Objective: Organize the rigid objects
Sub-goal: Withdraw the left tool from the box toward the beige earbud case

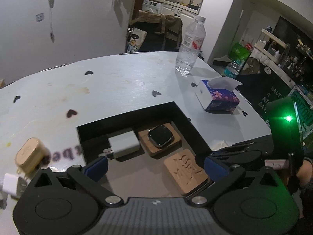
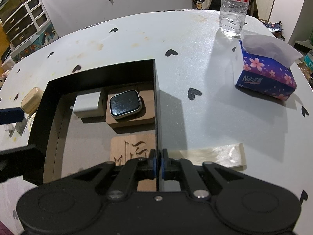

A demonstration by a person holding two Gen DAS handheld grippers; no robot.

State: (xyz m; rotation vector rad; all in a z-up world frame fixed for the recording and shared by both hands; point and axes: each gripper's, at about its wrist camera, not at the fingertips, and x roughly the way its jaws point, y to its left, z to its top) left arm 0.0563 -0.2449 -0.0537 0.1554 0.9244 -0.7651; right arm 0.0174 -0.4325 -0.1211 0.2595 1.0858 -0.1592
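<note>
An open black box (image 1: pixel 182 125) (image 2: pixel 156 98) stands on the white table (image 1: pixel 117 82). Inside lie a white charger (image 1: pixel 124 143) (image 2: pixel 88 104), a smartwatch (image 1: pixel 160 136) (image 2: pixel 125 102) on a wooden stand, and a carved wooden block (image 1: pixel 185 171) (image 2: pixel 133 148). My left gripper (image 1: pixel 156 166) hovers over the box's near part, open wide, with nothing between its fingers. My right gripper (image 2: pixel 158 162) is shut on the box's right wall. A tan case (image 1: pixel 29 156) (image 2: pixel 32 99) and a white plug (image 1: pixel 9 184) lie on the table left of the box.
A water bottle (image 1: pixel 190 47) (image 2: pixel 233 9) stands at the table's far right. A purple flowered tissue box (image 1: pixel 219 98) (image 2: pixel 266 74) sits right of the black box. A pale flat strip (image 2: pixel 215 154) lies by the right gripper. Room clutter lies beyond the table's edges.
</note>
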